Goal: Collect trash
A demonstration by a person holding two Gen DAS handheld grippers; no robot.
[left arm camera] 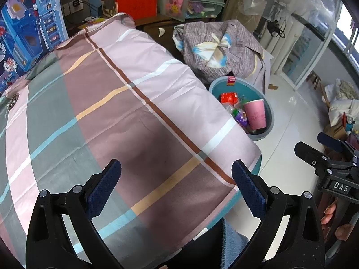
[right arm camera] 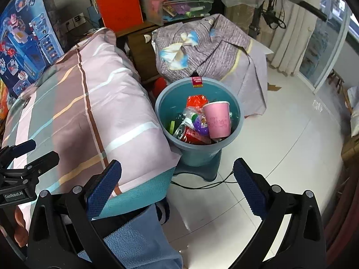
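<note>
holding both grippers empty: left gripper (left arm camera: 176,187) fingers spread wide over the plaid bedsheet (left arm camera: 125,116), right gripper (right arm camera: 177,187) fingers spread wide over the white tile floor (right arm camera: 280,157). we see the trash in the blue bin (right arm camera: 170,94) beside the bed: pink paper cup (right arm camera: 218,120), red wrapper (right arm camera: 196,100), a can (right arm camera: 190,134).

Floor: I see glossy white tiles (right arm camera: 280,157), reflecting daylight.
Windows: glass panels (left arm camera: 314,51) along the right, pale curtains (right arm camera: 289,42) beside them.
Furniture: checked bedcover (left arm camera: 112,112) on my left; dark wooden cabinet (right arm camera: 141,47) behind it.
Wall: grey, with sockets (left arm camera: 74,5).
</note>
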